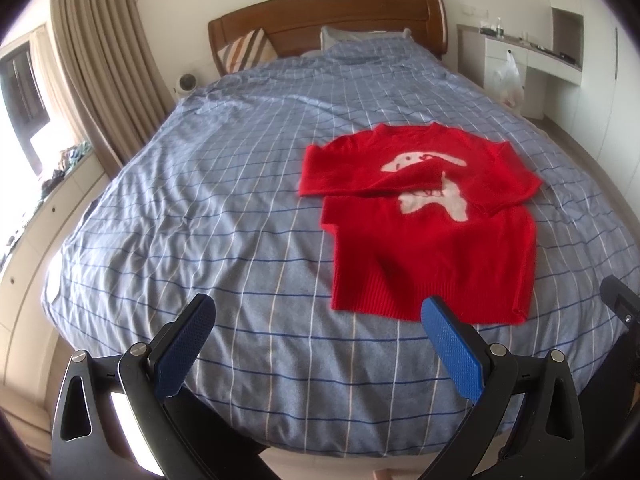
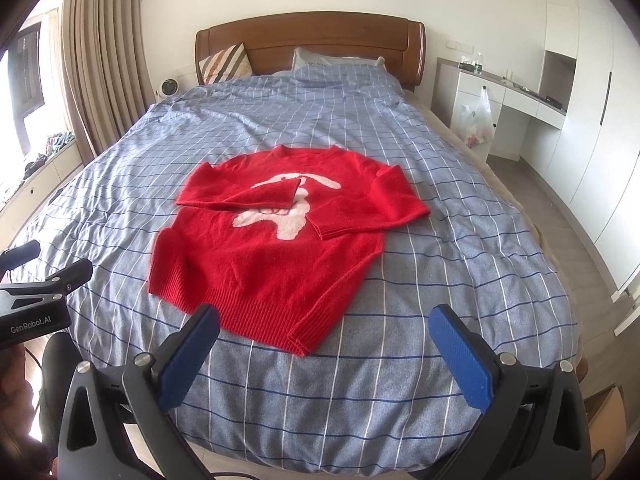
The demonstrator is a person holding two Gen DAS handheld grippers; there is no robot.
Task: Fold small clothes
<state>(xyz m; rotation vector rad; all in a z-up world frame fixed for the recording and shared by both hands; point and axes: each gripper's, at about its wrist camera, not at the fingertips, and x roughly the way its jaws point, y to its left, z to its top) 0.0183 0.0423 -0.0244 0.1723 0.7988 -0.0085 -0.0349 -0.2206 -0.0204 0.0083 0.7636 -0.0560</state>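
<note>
A small red sweater (image 1: 432, 248) with a white animal design lies flat on the blue checked bed cover (image 1: 224, 208); it also shows in the right wrist view (image 2: 264, 260). Both sleeves are folded inward across its chest. My left gripper (image 1: 320, 316) is open and empty, held above the bed's near end, left of the sweater's hem. My right gripper (image 2: 326, 322) is open and empty, just in front of the hem. The left gripper's body (image 2: 36, 300) shows at the left edge of the right wrist view.
The bed cover (image 2: 460, 220) spreads wide around the sweater. A wooden headboard (image 2: 312, 40) and pillows (image 2: 224, 62) are at the far end. Curtains (image 2: 92, 64) and a window ledge stand on the left. A white desk (image 2: 516, 100) with a plastic bag (image 2: 478, 120) is on the right.
</note>
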